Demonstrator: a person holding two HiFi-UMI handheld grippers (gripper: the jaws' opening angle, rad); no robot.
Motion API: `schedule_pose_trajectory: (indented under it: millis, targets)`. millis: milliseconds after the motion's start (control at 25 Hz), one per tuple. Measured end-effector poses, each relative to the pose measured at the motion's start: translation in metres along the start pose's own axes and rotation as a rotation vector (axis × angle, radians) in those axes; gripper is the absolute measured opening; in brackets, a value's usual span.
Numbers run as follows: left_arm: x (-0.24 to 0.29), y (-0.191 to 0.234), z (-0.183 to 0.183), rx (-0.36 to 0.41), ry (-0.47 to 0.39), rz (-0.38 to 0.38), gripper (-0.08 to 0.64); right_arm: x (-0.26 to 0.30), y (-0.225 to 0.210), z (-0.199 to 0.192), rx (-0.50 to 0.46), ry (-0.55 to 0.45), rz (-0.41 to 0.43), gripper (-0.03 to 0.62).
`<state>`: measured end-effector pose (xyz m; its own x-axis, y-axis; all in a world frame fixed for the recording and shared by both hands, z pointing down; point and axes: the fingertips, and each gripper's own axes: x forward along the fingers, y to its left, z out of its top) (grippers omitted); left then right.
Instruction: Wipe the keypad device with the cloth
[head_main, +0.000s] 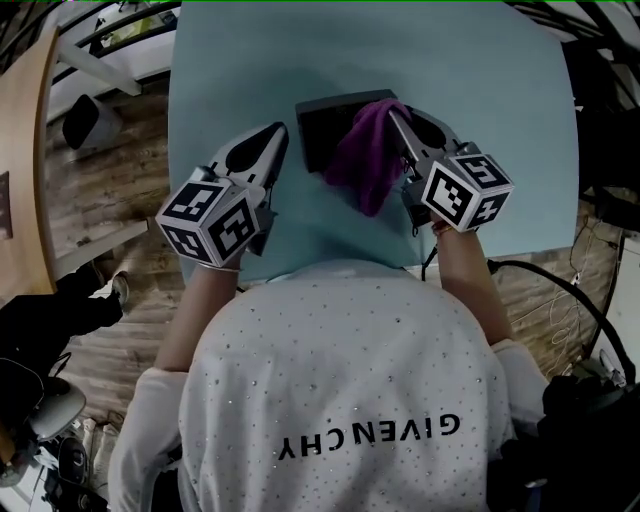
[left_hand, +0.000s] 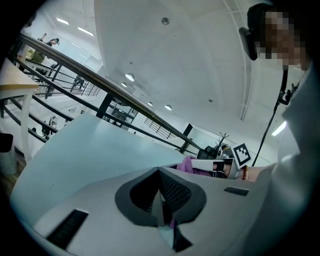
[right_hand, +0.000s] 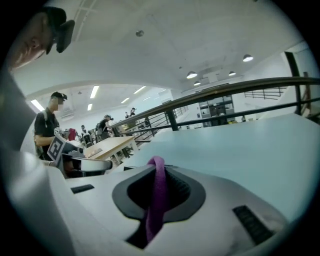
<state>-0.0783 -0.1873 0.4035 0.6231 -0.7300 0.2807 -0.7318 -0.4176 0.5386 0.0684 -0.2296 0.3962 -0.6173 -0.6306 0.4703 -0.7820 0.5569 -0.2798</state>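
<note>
Position, from the left: my left gripper (head_main: 279, 135) has its jaws pressed together with nothing between them, and its tip sits just beside the left edge of the keypad device (head_main: 322, 128). The device lies flat near the middle of the teal table (head_main: 480, 90), long axis running left to right between my two tips. The purple cloth (head_main: 368, 160) covers its right part. My right gripper (head_main: 395, 115) is clamped on a fold of that cloth, at the device's right end. I judge the wipe must run leftward along the long axis.
</note>
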Motion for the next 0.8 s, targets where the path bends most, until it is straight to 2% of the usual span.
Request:
schedule_pose_trajectory:
  millis: [200,320,480,640,800]
  targets:
    - [-0.004,0.002,-0.001,-0.008,0.005,0.002,0.000,0.030,0.064,0.000,-0.110,0.044,0.161,0.015]
    - [-0.005,0.003,-0.004,-0.016,0.011,0.003,0.000,0.043,0.090,-0.014,-0.181,0.096,0.212,0.015]
    - [-0.008,0.003,-0.005,-0.020,0.016,-0.009,0.000,0.050,0.104,-0.030,-0.211,0.148,0.217,0.015]
    - [-0.004,-0.003,-0.009,-0.023,0.022,-0.028,0.000,0.046,0.097,-0.039,-0.263,0.174,0.183,0.015]
    - [-0.002,-0.007,-0.011,-0.025,0.031,-0.050,0.000,0.041,0.079,-0.040,-0.229,0.177,0.124,0.015]
